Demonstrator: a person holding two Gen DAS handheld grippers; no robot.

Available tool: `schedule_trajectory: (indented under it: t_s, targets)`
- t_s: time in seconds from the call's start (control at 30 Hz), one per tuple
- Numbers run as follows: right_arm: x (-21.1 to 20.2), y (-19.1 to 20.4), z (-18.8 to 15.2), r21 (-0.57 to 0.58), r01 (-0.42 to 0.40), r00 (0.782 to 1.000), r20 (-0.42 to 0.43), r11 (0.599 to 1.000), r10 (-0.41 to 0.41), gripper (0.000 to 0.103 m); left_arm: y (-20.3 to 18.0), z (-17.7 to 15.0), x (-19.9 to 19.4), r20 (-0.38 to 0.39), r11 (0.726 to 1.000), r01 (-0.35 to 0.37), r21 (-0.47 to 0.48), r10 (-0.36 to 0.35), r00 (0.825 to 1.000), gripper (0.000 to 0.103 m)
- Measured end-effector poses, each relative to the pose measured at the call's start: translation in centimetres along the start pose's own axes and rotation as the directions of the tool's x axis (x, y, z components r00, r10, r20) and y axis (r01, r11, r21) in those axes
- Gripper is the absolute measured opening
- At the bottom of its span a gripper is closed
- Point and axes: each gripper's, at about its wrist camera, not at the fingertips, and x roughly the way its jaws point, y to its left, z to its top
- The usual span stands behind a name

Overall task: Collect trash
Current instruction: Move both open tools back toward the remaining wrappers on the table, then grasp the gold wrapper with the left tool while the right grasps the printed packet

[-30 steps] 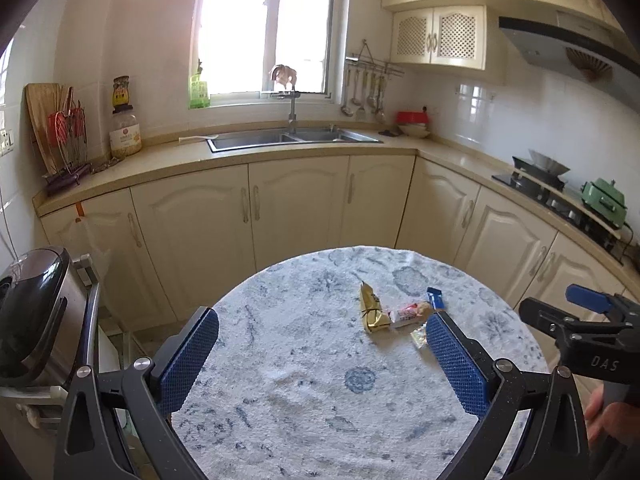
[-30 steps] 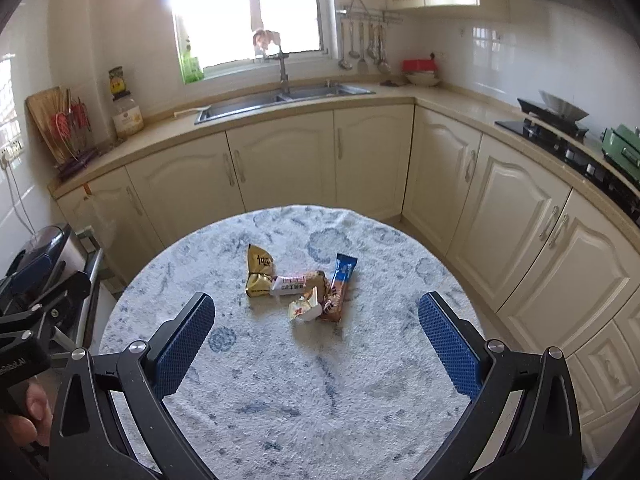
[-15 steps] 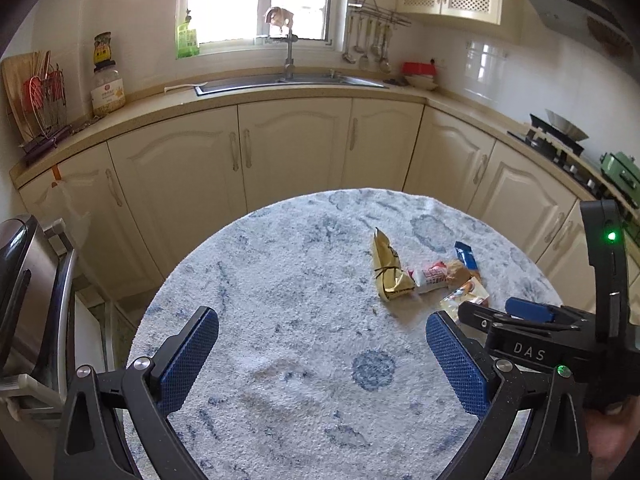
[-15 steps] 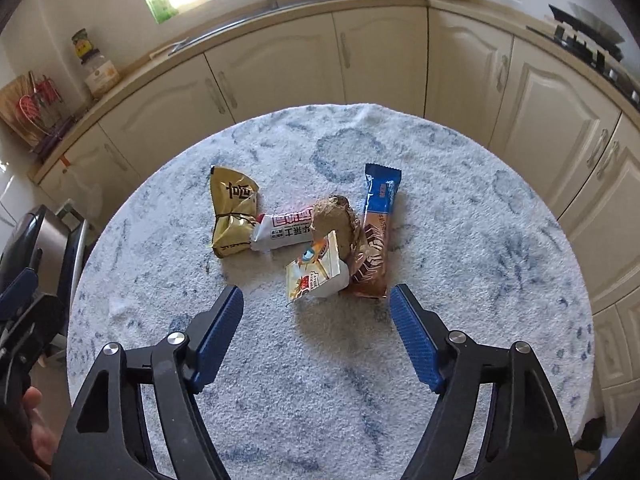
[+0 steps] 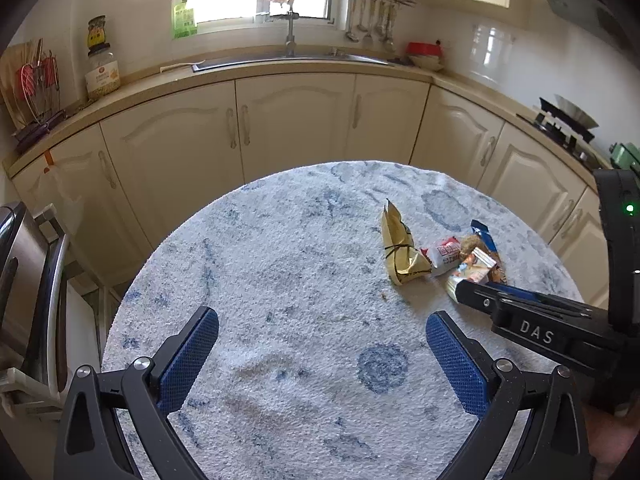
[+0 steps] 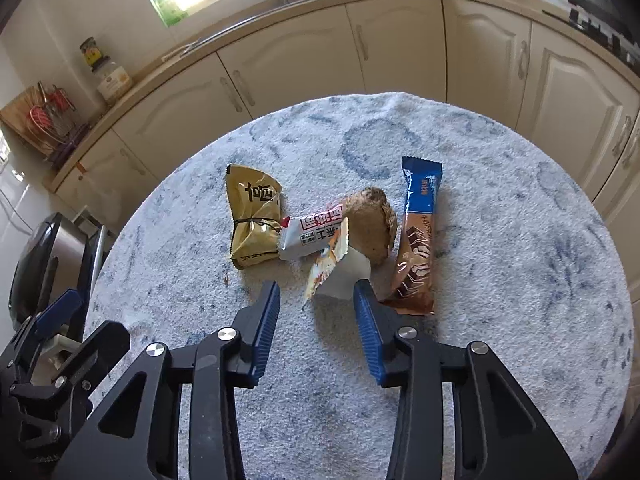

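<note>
Trash lies in a cluster on the round blue-and-white table (image 6: 520, 280): a gold wrapper (image 6: 252, 216), a red-and-white wrapper (image 6: 310, 234), a brown crumpled lump (image 6: 372, 224), a blue-and-brown bar wrapper (image 6: 418, 236) and a small white-and-orange wrapper (image 6: 334, 268). My right gripper (image 6: 316, 300) is open, its fingers on either side of the near end of the white-and-orange wrapper. My left gripper (image 5: 318, 344) is open and empty over the table's near left part. The gold wrapper (image 5: 400, 250) and the right gripper's body (image 5: 536, 326) show in the left wrist view.
Cream kitchen cabinets (image 5: 288, 120) curve behind the table, with a sink (image 5: 288, 60) under the window. A stove (image 5: 564, 120) stands at the right. A metal appliance (image 5: 24, 288) stands close to the table's left edge.
My right gripper has moved forward and down to the trash and its jaws have narrowed around the white-and-orange wrapper. My left gripper has moved a little closer over the table.
</note>
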Motion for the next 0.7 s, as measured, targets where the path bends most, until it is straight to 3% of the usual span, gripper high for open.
schedule_trajectory:
  t_s: [0.37,0.7]
  targets:
    - [1.4,-1.1,1.6,0.079,0.002,1.000,0.030,0.997,-0.004,0.034,-0.7,1.7,2.8,-0.007,1.000,-0.009,0.027,0.009,1.000,0.102]
    - [2.4,-0.4,1.8,0.006,-0.012,0.999,0.041,1.000,0.012,0.031,-2.5,1.1,4.4,0.002,0.999,-0.016,0.050,0.016,1.000,0.102]
